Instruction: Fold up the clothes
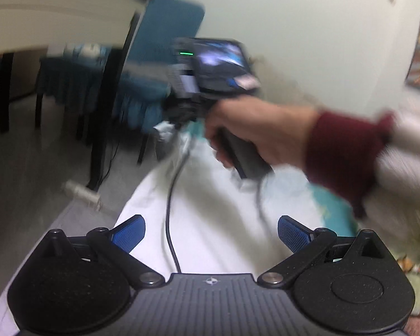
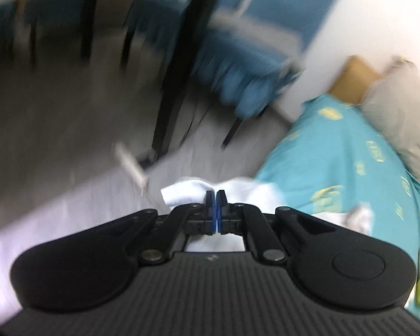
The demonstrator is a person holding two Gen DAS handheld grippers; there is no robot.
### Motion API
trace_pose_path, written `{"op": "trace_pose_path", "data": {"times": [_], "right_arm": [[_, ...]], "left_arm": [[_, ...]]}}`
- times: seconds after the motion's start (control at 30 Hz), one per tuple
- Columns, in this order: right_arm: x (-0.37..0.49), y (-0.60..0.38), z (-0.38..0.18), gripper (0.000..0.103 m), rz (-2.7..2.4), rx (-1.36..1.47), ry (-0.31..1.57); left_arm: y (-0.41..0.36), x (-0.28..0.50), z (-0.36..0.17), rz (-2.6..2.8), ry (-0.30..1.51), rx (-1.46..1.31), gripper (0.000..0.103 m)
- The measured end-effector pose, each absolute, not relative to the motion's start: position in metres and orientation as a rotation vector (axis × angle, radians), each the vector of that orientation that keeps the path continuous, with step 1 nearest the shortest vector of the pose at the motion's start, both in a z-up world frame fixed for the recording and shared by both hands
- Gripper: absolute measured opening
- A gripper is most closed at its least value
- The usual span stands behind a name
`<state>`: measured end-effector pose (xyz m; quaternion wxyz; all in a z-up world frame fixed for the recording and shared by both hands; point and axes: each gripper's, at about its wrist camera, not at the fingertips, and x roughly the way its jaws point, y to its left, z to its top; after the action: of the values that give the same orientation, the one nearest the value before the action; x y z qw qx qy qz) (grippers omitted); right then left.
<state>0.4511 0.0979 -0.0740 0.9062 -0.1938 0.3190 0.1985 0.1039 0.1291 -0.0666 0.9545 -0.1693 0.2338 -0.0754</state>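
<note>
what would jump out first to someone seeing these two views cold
In the left wrist view, a hand in a dark red cuff grips the other device mid-frame, above a white garment spread below, while the left gripper stands wide open. In the right wrist view, the right gripper is pinched shut on white cloth, with a turquoise patterned bedsheet to the right.

White garment point(image 1: 210, 224): soft matt cloth, smooth. Bed sheet point(image 2: 350, 151): teal printed cloth, matt. Left gripper point(image 1: 211, 233): matt black plastic, ribbed body, metal pivot pins; fingers point(image 1: 128, 233) with blue textured pads. Cable point(image 1: 169, 224): glossy black. Floor point(image 2: 56, 128): grey, dull.
</note>
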Motion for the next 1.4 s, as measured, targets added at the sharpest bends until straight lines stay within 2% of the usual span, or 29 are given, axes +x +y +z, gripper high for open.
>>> {"op": "trace_pose_path", "data": {"times": [0.07,0.17,0.33,0.47,0.6,0.63,0.67,0.73,0.87,1.1,1.13,1.17,1.2,1.23,1.27,1.4], "right_arm": [[0.442,0.057,-0.047,0.003,0.373,-0.244,0.616],[0.421,-0.021,-0.037,0.003,0.269,-0.020,0.561],[0.398,-0.136,-0.074,0.004,0.096,0.209,0.609],[0.386,-0.166,-0.091,0.007,0.088,0.187,0.630],[0.402,-0.145,-0.090,0.010,0.207,0.109,0.673],[0.408,-0.131,-0.090,0.027,0.242,0.066,0.687],[0.412,-0.115,-0.089,0.058,0.280,0.016,0.681],[0.419,-0.079,-0.089,0.085,0.350,-0.083,0.653],[0.436,-0.002,-0.097,0.083,0.475,-0.259,0.597],[0.479,0.085,-0.138,0.082,0.571,-0.453,0.709],[0.482,0.093,-0.146,0.076,0.554,-0.506,0.726],[0.486,0.101,-0.154,0.060,0.537,-0.559,0.742],[0.489,0.109,-0.162,0.052,0.519,-0.613,0.758],[0.493,0.110,-0.165,0.029,0.484,-0.610,0.769],[0.494,0.108,-0.163,0.012,0.456,-0.591,0.760],[0.484,0.075,-0.127,0.011,0.415,-0.392,0.636]], "left_arm": [[0.126,0.098,-0.058,-0.179,0.419,-0.348,0.102],[0.118,0.093,-0.049,-0.219,0.357,-0.331,0.102],[0.096,0.102,-0.049,-0.232,0.386,-0.314,0.102],[0.087,0.108,-0.050,-0.208,0.416,-0.301,0.102],[0.090,0.117,-0.054,-0.189,0.423,-0.288,0.102],[0.091,0.118,-0.055,-0.183,0.424,-0.294,0.102],[0.092,0.119,-0.056,-0.179,0.429,-0.305,0.102],[0.096,0.120,-0.058,-0.172,0.443,-0.327,0.102],[0.100,0.125,-0.064,-0.143,0.470,-0.345,0.102],[0.105,0.143,-0.085,-0.093,0.546,-0.392,0.102],[0.105,0.145,-0.087,-0.089,0.551,-0.391,0.102],[0.105,0.146,-0.088,-0.085,0.557,-0.390,0.102],[0.105,0.147,-0.090,-0.081,0.563,-0.389,0.102],[0.105,0.148,-0.091,-0.078,0.563,-0.384,0.102],[0.105,0.147,-0.092,-0.073,0.562,-0.378,0.102],[0.104,0.142,-0.089,-0.069,0.534,-0.366,0.102]]}}
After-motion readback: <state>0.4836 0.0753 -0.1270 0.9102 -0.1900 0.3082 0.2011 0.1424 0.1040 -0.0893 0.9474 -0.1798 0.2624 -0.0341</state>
